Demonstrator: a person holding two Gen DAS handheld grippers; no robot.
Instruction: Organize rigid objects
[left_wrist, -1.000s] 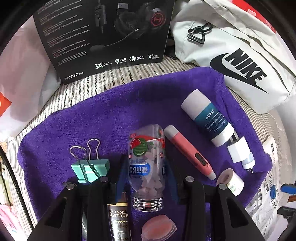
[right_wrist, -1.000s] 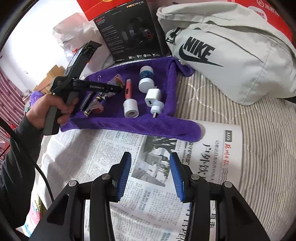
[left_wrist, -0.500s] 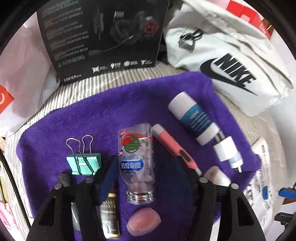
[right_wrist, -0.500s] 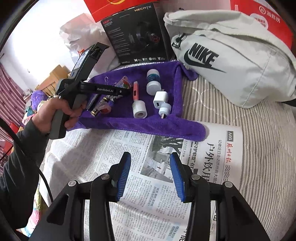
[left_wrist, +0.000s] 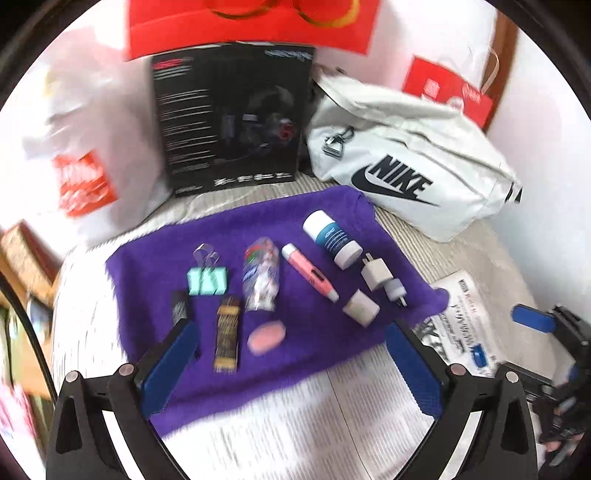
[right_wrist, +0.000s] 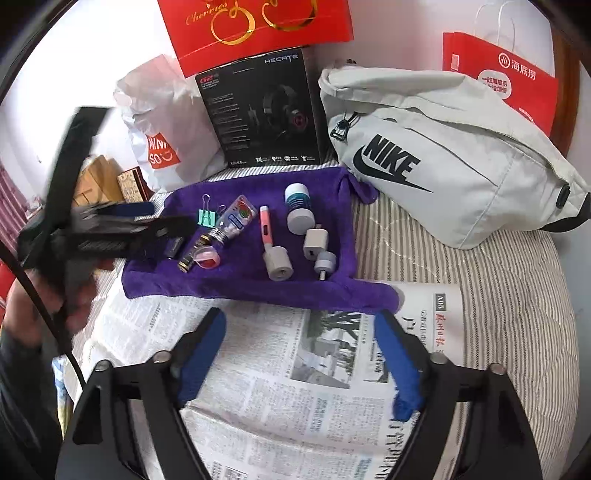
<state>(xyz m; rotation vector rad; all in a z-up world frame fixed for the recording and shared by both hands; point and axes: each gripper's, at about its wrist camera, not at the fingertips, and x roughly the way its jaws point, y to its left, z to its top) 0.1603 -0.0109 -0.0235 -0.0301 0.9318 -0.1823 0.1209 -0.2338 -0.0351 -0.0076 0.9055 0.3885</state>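
Note:
A purple towel (left_wrist: 332, 221) (right_wrist: 325, 291) carries several small objects: a green binder clip (left_wrist: 207, 282) (right_wrist: 206, 218), a clear candy bottle (left_wrist: 260, 277) (right_wrist: 232, 221), a pink pen (left_wrist: 309, 272) (right_wrist: 266, 230), a blue-white tube (left_wrist: 332, 238) (right_wrist: 297, 208), a white charger (left_wrist: 376, 275) (right_wrist: 316, 240), a tape roll (left_wrist: 361, 308) (right_wrist: 279, 263), a dark gold tube (left_wrist: 227, 332) and a pink case (left_wrist: 266, 336) (right_wrist: 207, 256). My left gripper (left_wrist: 291, 354) is open and empty, pulled back above the towel's front edge. My right gripper (right_wrist: 299, 350) is open and empty over the newspaper (right_wrist: 295, 406).
A black headset box (right_wrist: 262, 110), a white Nike bag (right_wrist: 436, 155), red paper bags (right_wrist: 502, 74) and a white plastic bag (right_wrist: 162, 122) stand behind the towel. The striped bedding (right_wrist: 509, 314) lies to the right. The left gripper's body (right_wrist: 92, 221) hovers at the towel's left.
My left gripper let go of the candy bottle, opened wide and drew back and up. My right gripper opened wider and moved closer to the towel.

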